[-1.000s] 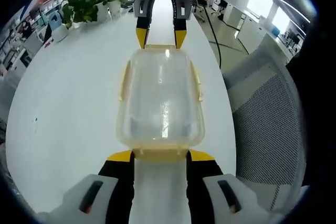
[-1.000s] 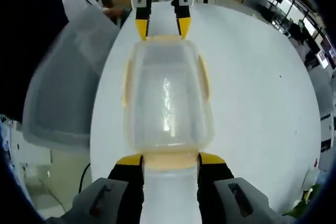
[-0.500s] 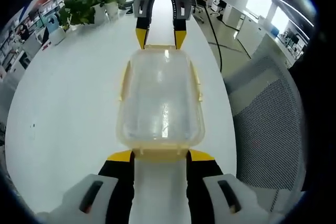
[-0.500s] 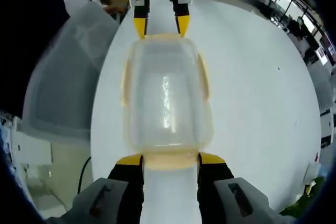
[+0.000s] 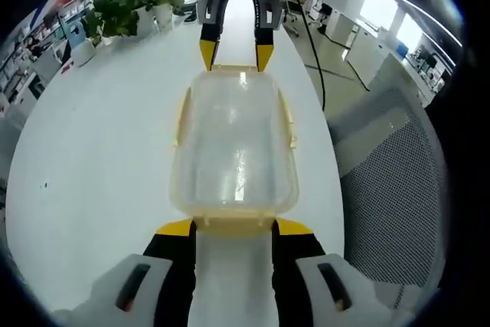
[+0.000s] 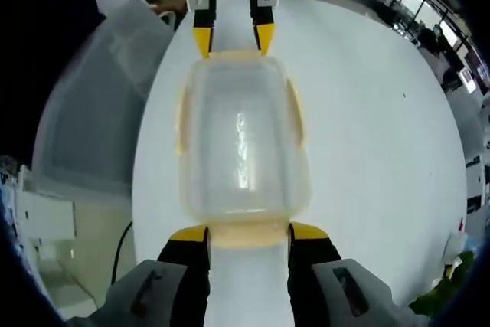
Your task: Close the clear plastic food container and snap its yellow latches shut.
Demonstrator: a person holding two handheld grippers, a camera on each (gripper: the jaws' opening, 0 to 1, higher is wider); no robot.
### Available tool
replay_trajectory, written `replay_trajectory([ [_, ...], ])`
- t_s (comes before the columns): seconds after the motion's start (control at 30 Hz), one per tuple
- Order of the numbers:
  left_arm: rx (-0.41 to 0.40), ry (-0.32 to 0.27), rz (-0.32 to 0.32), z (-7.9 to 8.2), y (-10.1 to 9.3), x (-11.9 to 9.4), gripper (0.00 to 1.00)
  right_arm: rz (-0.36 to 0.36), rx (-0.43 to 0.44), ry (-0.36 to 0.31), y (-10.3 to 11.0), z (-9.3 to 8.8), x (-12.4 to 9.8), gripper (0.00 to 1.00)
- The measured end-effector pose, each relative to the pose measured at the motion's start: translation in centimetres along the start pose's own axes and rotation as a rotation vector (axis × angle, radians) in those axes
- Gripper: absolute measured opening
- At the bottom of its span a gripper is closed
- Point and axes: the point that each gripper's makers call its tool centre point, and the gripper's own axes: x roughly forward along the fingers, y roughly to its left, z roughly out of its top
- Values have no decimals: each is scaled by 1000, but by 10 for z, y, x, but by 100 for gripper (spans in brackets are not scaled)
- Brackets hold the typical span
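Observation:
The clear plastic container point(image 5: 233, 143) lies on the white table point(image 5: 92, 151) with its lid on. Yellow latches run along its long sides point(image 5: 181, 116) and across its ends. My left gripper point(image 5: 233, 227) is open, its yellow fingertips on either side of the near end latch point(image 5: 233, 224). My right gripper point(image 5: 234, 55) faces it at the far end, also open, its tips against the container's rim. In the right gripper view the same container point(image 6: 241, 135) sits between my right gripper point(image 6: 249, 233) and my left gripper point(image 6: 230, 40).
Potted plants point(image 5: 126, 5) stand at the table's far left. A grey mesh chair point(image 5: 390, 158) sits just past the table's right edge, seen again as the chair point(image 6: 99, 105) in the right gripper view. A black cable point(image 5: 310, 44) hangs beyond the table's right edge.
Both views have shifted very slightly. The container and both grippers keep the same positions relative to each other.

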Motion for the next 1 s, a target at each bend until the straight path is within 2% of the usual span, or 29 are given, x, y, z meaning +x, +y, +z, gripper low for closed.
replay_trajectory([
  [0.3, 3, -7, 10, 5, -1, 7, 38, -9, -1, 25, 0, -10, 2, 38],
  [0.53, 8, 7, 10, 2, -3, 9, 38, -4, 3, 16, 3, -8, 3, 38],
  [1.0, 30, -2, 28, 0, -3, 13, 38, -15, 0, 5, 3, -9, 7, 38],
])
